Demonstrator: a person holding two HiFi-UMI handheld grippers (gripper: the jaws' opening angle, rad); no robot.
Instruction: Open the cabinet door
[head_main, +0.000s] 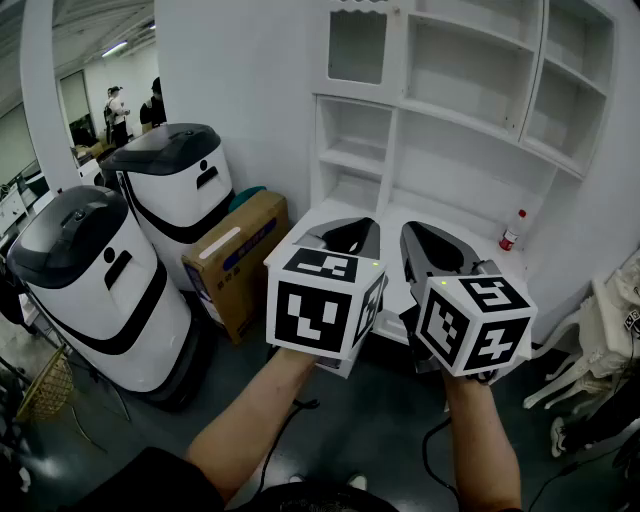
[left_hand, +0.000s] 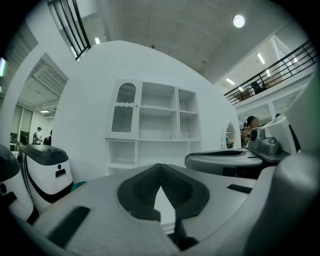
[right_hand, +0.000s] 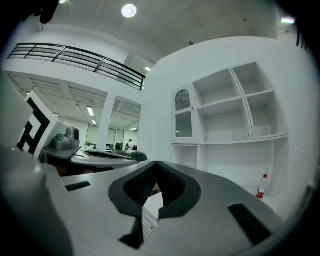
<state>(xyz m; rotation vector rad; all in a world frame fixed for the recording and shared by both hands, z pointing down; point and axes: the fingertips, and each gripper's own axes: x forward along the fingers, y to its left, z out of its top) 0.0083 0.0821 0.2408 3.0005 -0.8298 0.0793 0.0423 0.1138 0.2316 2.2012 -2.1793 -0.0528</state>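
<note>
The white cabinet (head_main: 450, 120) stands against the wall, with open shelves and one small glazed door (head_main: 357, 45) at its upper left, which is closed. That door (left_hand: 124, 107) also shows in the left gripper view, and the same door (right_hand: 183, 114) in the right gripper view. Both grippers are held level side by side in front of the cabinet's lower counter, well short of the door. My left gripper (head_main: 350, 232) (left_hand: 160, 172) is shut with nothing in it. My right gripper (head_main: 425, 240) (right_hand: 157, 170) is shut and empty too.
A red-capped bottle (head_main: 512, 230) stands on the cabinet counter at the right. Two white-and-black machines (head_main: 175, 180) (head_main: 95, 290) and a cardboard box (head_main: 240, 255) stand to the left. A white chair (head_main: 600, 330) is at the right. People (head_main: 118, 110) stand far back left.
</note>
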